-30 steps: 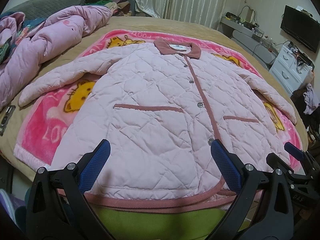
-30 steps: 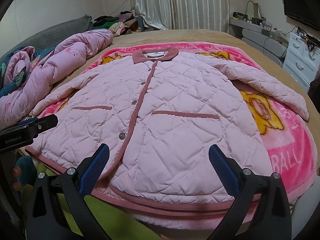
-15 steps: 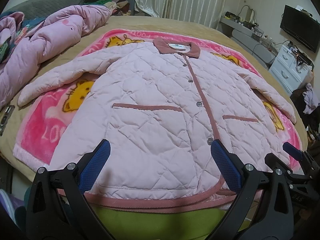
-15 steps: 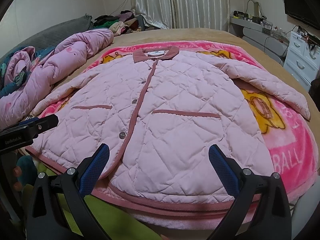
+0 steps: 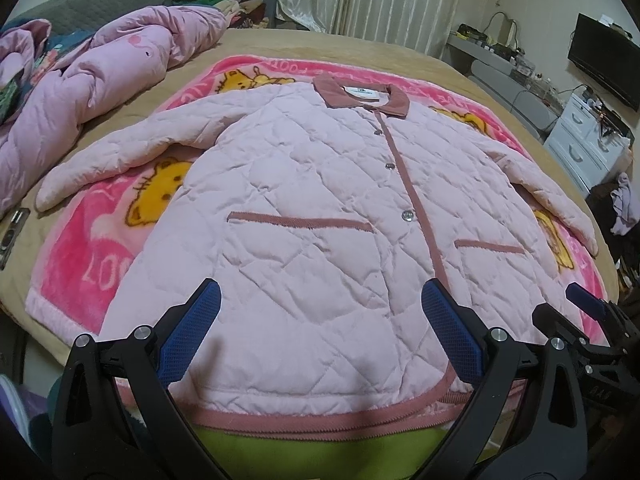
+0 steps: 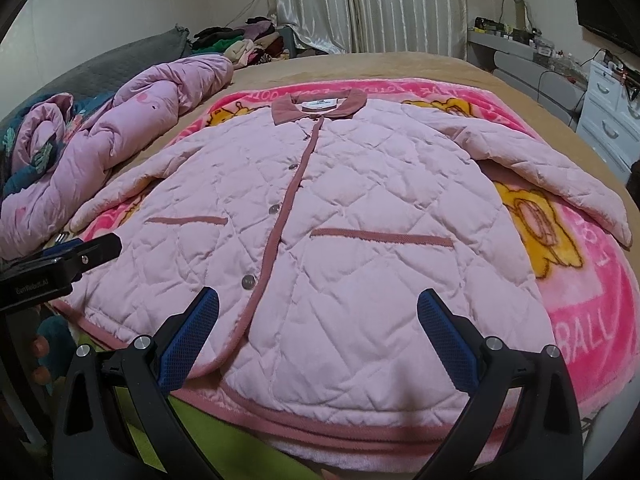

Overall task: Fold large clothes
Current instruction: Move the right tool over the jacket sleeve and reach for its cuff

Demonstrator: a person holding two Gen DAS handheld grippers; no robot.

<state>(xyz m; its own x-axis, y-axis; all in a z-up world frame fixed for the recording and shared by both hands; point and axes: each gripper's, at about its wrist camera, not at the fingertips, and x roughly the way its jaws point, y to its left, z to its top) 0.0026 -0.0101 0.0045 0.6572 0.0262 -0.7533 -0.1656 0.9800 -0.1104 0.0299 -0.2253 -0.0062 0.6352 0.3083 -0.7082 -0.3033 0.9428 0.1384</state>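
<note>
A large pink quilted jacket (image 5: 320,200) with a darker pink collar and trim lies flat, buttoned, front up, sleeves spread, on a pink cartoon blanket (image 5: 100,256). It also fills the right wrist view (image 6: 340,220). My left gripper (image 5: 320,312) is open and empty, hovering just above the hem on the jacket's left half. My right gripper (image 6: 318,320) is open and empty above the hem on the right half. The right gripper shows at the edge of the left wrist view (image 5: 584,308); the left gripper shows at the left of the right wrist view (image 6: 60,264).
A crumpled pink quilt (image 5: 100,72) lies at the bed's left side. A green cloth (image 5: 320,452) shows under the hem at the near bed edge. White drawers (image 5: 580,140) and a television (image 5: 604,64) stand to the right. A clothes pile (image 6: 240,40) lies by the curtains.
Both grippers have crept slightly forward over the hem. The jacket has not moved.
</note>
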